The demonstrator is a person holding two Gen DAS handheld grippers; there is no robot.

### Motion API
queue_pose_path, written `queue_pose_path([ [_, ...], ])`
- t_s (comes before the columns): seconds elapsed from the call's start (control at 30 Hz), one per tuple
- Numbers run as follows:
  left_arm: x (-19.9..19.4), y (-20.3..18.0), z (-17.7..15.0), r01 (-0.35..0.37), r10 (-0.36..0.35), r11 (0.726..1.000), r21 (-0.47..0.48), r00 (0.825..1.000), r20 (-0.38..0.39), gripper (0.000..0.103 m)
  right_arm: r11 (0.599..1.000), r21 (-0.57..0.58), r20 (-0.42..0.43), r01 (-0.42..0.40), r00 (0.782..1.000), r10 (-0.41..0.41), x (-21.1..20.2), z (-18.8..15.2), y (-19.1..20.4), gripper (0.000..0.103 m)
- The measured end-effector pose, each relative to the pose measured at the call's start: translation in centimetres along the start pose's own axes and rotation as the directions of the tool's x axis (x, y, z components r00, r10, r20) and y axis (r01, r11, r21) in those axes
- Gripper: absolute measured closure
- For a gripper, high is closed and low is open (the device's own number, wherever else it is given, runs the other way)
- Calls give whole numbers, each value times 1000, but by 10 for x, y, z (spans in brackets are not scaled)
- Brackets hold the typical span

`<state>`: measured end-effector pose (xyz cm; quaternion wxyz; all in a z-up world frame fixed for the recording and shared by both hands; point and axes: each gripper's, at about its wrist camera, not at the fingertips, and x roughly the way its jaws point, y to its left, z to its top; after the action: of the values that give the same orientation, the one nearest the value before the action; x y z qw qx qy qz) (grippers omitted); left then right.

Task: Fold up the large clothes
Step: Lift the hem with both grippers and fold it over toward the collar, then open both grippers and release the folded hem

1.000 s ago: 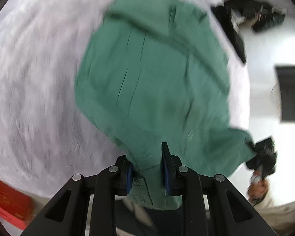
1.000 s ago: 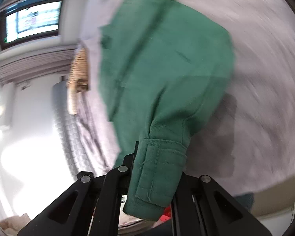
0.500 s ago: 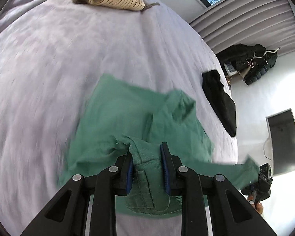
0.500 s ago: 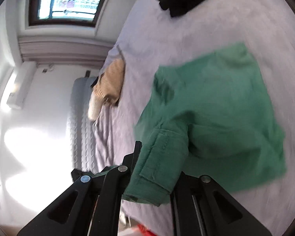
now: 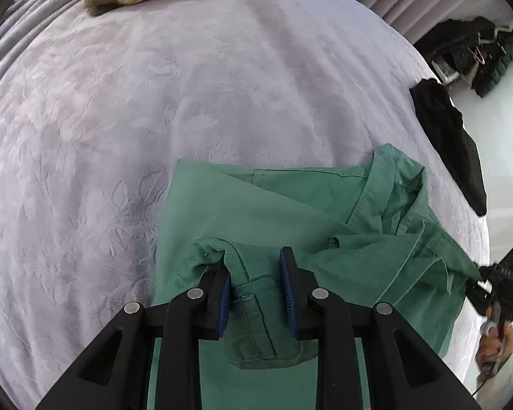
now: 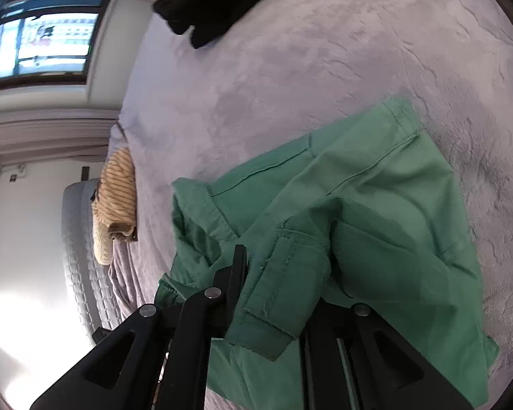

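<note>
Risk of cuffs springing back and undoing the fold: jaws opening on both, left gripper [image 5: 256, 290] and right gripper [image 6: 277, 283], each cuff between them, right far pad hidden, jacket [image 5: 290, 212] spread just ahead on bed [image 5: 154, 102].

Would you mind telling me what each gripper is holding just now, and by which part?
Both have the green jacket: a sleeve cuff sits between the left gripper's opening jaws, and the other cuff between the right gripper's, which are also opening.
</note>
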<state>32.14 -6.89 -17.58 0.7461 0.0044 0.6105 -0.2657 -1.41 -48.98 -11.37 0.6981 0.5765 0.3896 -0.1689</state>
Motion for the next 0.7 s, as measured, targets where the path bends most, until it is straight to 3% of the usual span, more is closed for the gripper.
queue_pose_path([
  [0.03,-3,-2,0,-10,10,1000,19,1000,5,55,1000,-8,5,-1,1000,1,-3,-1,1,78],
  [0.07,-9,-5,-1,-28,27,999,42,999,28,39,1000,-21,16,-5,1000,6,-5,0,3,51],
  [0.1,-21,-8,-1,-75,70,995,62,995,76,8,999,-45,37,-7,999,8,-11,0,8,23],
  [0.13,-30,-10,-2,-114,104,991,76,987,122,0,997,-72,58,-3,998,7,-16,0,13,21],
  [0.17,-40,-12,-1,-133,116,987,94,979,168,0,994,-109,70,3,998,5,-23,2,19,21],
  [0.23,-44,-12,3,-127,108,987,100,980,169,0,988,-145,81,45,996,-34,-28,3,25,21],
  [0.27,-44,-12,4,-127,110,987,98,980,164,0,982,-171,89,83,994,-69,-29,3,28,24],
  [0.33,-34,-14,4,-138,122,985,103,980,155,0,967,-211,89,141,988,-125,-27,1,33,47],
  [0.37,-30,-16,4,-147,131,984,102,980,149,0,955,-234,83,182,982,-167,-22,-1,36,73],
  [0.4,-21,-17,2,-150,136,984,98,981,135,0,943,-251,76,217,976,-205,-14,-3,36,85],
  [0.47,1,-20,-3,-144,136,986,87,986,97,2,923,-279,74,264,965,-253,-1,-6,35,85],
  [0.5,12,-20,-7,-151,145,985,87,986,78,9,909,-294,81,296,955,-285,6,-7,31,85],
  [0.57,36,-18,-16,-199,196,975,95,980,45,10,882,-307,95,358,934,-345,18,-9,19,85],
  [0.63,56,-12,-25,-269,266,956,118,963,39,10,869,-303,102,392,920,-379,26,-7,1,92],
  [0.7,66,-4,-31,-275,271,952,135,961,47,10,872,-293,119,391,920,-373,26,-6,-13,103],
])
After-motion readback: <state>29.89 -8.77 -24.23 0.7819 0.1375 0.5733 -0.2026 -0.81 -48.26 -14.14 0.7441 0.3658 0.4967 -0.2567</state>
